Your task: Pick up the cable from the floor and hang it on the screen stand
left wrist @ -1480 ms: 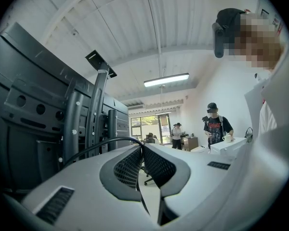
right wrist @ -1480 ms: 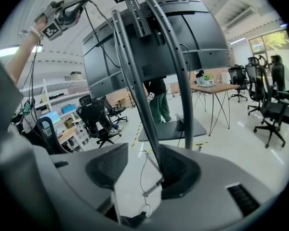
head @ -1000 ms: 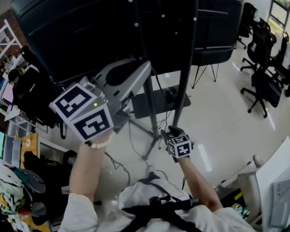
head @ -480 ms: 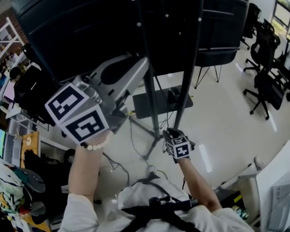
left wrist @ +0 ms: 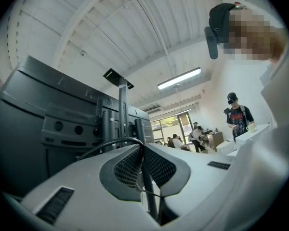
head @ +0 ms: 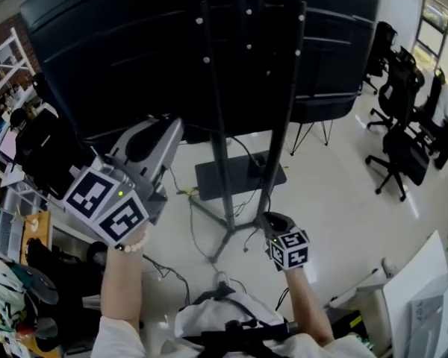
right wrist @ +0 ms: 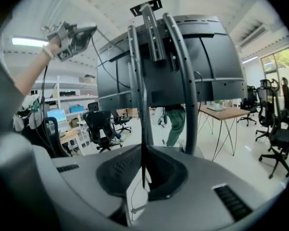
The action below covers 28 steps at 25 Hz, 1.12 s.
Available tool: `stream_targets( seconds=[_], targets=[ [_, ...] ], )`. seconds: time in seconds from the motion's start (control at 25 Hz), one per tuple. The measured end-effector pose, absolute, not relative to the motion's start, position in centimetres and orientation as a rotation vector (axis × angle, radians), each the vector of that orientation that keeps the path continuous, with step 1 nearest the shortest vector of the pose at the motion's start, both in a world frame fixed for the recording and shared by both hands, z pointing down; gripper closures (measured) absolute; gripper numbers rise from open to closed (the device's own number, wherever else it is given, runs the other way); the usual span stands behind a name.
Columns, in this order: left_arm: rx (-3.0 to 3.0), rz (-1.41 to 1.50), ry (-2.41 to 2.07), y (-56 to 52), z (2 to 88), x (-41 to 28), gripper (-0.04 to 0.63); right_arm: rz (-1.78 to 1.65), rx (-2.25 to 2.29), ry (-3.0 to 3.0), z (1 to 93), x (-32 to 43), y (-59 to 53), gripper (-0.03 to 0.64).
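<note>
The screen stand (head: 218, 110), cable (left wrist: 103, 144) and office chairs (head: 396, 151) are black; the floor (head: 336, 189) and ceiling (left wrist: 111, 28) are white.

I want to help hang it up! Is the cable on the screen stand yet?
Not yet. Done: the cable is picked up, pinched in the raised left tool. In hand: the right tool has its jaws closing on what looks like a lower stretch. Left: draping it over the screen stand.

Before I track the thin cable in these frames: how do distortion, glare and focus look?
Head view: wide-angle, the posts of the screen stand converge, and the pale floor shows bright streaks. Left gripper view: strong fisheye with black corners, a bright ceiling lamp, the cable in focus. Right gripper view: same fisheye, the screen stand bows outward.
</note>
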<state>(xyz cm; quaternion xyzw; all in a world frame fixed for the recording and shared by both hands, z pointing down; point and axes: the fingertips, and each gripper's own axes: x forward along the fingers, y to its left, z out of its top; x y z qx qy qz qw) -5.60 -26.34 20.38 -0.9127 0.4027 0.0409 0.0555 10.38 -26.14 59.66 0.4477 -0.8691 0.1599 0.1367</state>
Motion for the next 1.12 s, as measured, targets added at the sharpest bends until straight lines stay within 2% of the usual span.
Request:
stream_targets(
  seconds=[0.16,0.36,0.68,0.88,1.12],
  targets=[
    [-2.765,0.169,1.312,-26.2,21.5,-8.0,0.58,0.284,1.341,-2.611,51.5,13.2,-27.1,0.581],
    [-2.767,0.176,1.36,-25.3,22.9,-9.6,0.58,0.005,1.336,-2.764,41.6,12.7,-28.8,0.581],
    [-2.75,0.191,1.402,-23.6,23.6,-12.8,0.58,-0.214,1.145,-3.016,27.4,7.8,-32.6,0.581],
    [-2.725,0.235,1.407,-23.5,22.3,-15.6,0.58,-0.248,1.022,-3.147,21.4,4.0,-35.1,0.581],
    [-2.731,0.157,1.366,-25.7,22.9,-16.5,0.58,-0.294,1.007,-3.177,16.1,-0.6,-38.7,0.581]
  ],
)
